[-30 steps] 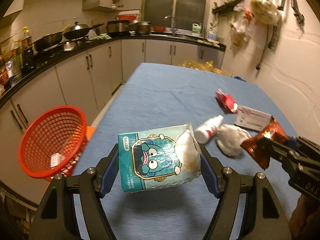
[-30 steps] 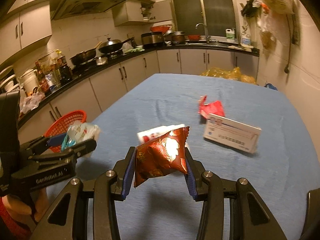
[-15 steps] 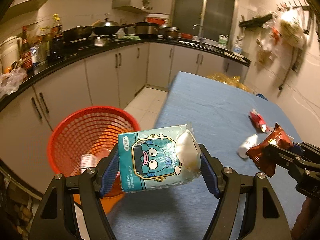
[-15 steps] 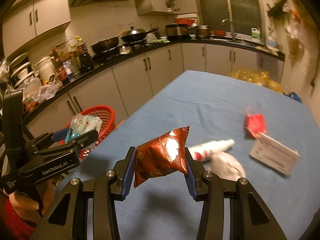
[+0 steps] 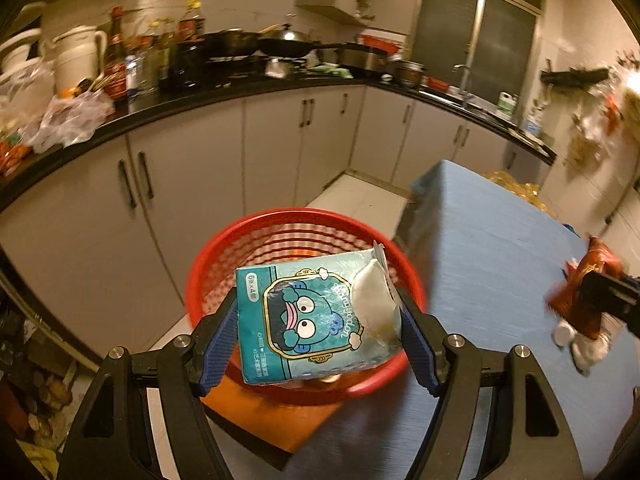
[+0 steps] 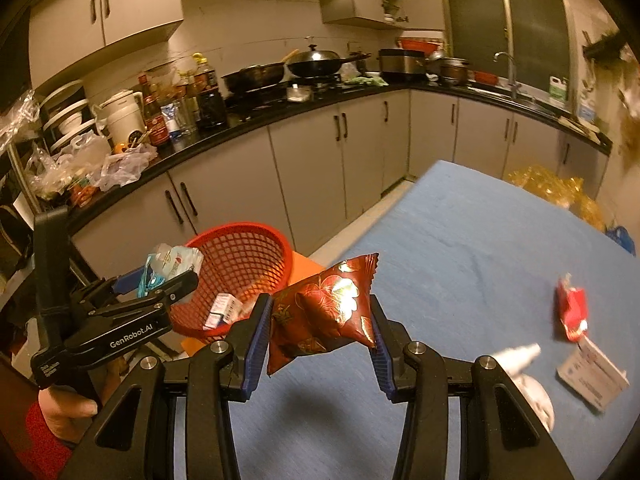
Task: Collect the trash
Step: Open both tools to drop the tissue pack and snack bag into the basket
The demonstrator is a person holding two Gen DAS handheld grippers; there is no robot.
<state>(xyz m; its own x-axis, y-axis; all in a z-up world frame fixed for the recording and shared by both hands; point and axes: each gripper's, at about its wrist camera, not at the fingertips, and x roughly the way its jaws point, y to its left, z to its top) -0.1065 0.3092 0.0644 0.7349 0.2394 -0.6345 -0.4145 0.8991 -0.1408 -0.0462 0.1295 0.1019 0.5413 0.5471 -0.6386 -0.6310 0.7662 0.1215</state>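
Your left gripper (image 5: 316, 322) is clamped on a teal tissue pack (image 5: 310, 316) printed with a cartoon face, its blue pads pressing both short sides so the jaws stand fairly wide around it; a white crumpled wad shows through the pack's clear end by the right-hand pad. Directly beyond and below those fingertips sits the red mesh basket (image 5: 224, 252), its rim ringing the pack from behind, standing on an orange surface (image 5: 272, 420) just off the corner of the blue table (image 5: 492, 248). Your right gripper (image 6: 318, 322) holds a dark red foil snack bag (image 6: 324, 308) with gold flower print, squeezed between its pads at a narrower spread, the bag's crimped edge sticking up past the right pad. From that gripper the basket lies ahead and to the left, with a small printed box (image 6: 224, 306) lying inside it, and your left gripper appears further left, held by a hand (image 6: 66, 412) in a red sleeve. To the right of the right gripper, on the table, lie a crumpled red wrapper (image 6: 572, 308), a white tube (image 6: 516, 354), a flat white carton (image 6: 592, 372) and a white wad (image 6: 536, 398) just beside the right finger. Far ahead along the wall runs the black countertop (image 6: 280, 114).
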